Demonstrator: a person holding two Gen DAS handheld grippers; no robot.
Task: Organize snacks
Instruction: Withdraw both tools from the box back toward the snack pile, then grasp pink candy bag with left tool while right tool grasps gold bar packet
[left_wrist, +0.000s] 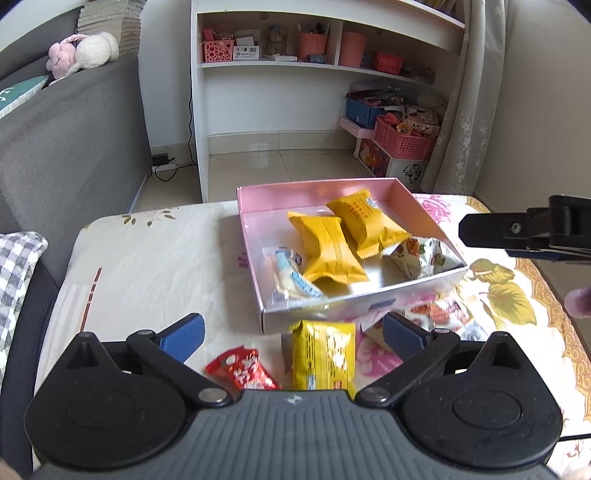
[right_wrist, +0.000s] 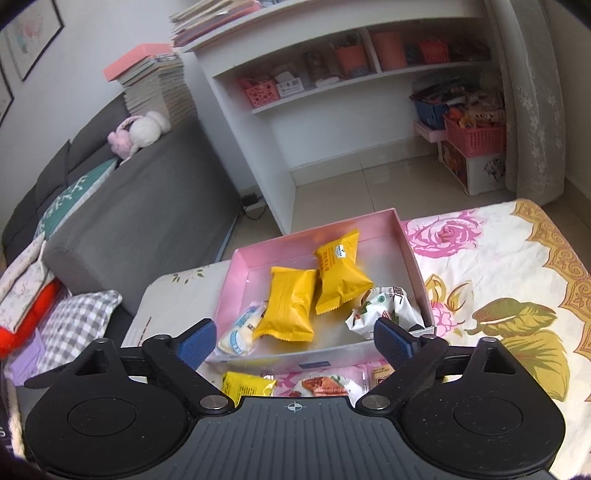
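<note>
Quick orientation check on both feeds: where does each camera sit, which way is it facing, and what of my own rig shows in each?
Left wrist: on the left gripper, low over the table's near edge, facing the pink box and the shelf behind; its own open fingers, the right gripper at the right edge, and a bit of skin show.
Right wrist: on the right gripper, higher up, looking down into the pink box; only its own open fingers show.
Shared: the box, two orange packets, the yellow packet.
</note>
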